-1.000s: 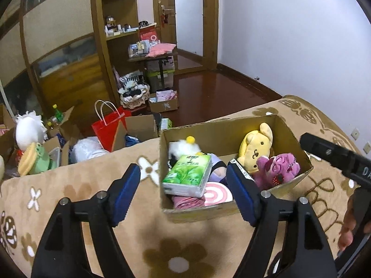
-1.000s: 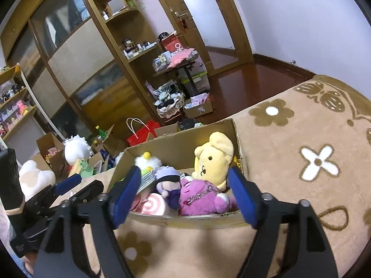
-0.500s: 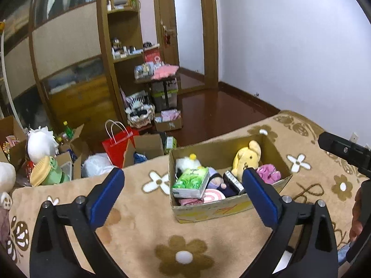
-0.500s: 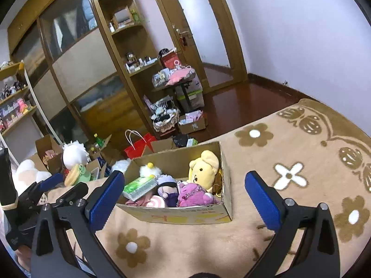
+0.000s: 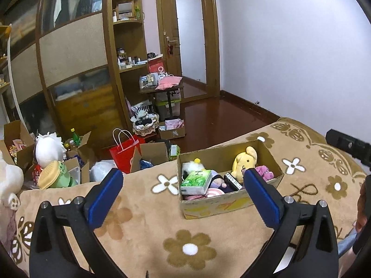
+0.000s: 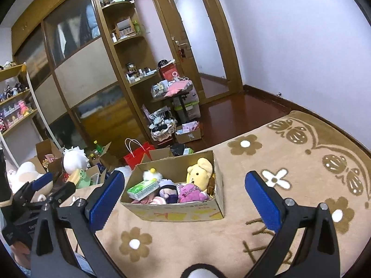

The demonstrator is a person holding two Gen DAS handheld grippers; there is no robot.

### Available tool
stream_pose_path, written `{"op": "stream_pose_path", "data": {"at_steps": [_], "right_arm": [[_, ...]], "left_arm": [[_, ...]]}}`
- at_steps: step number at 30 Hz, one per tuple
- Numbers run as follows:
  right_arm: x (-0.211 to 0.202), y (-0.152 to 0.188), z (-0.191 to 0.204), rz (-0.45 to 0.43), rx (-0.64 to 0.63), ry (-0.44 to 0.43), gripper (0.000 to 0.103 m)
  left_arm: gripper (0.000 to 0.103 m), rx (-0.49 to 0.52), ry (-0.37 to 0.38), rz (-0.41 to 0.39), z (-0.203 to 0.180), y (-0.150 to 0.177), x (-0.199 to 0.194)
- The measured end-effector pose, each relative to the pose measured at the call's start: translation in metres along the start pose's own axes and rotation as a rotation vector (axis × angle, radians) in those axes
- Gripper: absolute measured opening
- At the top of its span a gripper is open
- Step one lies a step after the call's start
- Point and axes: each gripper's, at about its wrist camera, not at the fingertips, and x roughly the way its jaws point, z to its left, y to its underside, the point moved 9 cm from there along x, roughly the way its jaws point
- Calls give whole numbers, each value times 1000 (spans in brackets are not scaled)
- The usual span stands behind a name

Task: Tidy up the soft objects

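Cardboard box (image 6: 180, 215) on blanket: toys and tissue pack (image 6: 142, 189) corralled inside; left gripper (image 5: 183, 197) and right gripper (image 6: 183, 199) wide open, empty.

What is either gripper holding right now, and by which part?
Nothing. The left gripper and right gripper are both open with nothing between their fingers; the soft toys sit in the cardboard box.
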Motion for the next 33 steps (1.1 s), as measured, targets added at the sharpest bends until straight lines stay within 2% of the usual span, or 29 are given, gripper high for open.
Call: {"op": "stream_pose_path", "data": {"at_steps": [9, 18, 33], "right_arm": [[-8, 7, -3, -18, -20, 49, 103], [-8, 25, -11, 0, -46, 107, 103], [-6, 46, -29, -2, -37, 153, 103]], "left_arm": [[103, 37, -31, -21, -3, 12, -7], [103, 20, -5, -2, 1, 25, 1], [103, 11, -29, 13, 8, 39, 7]]}}
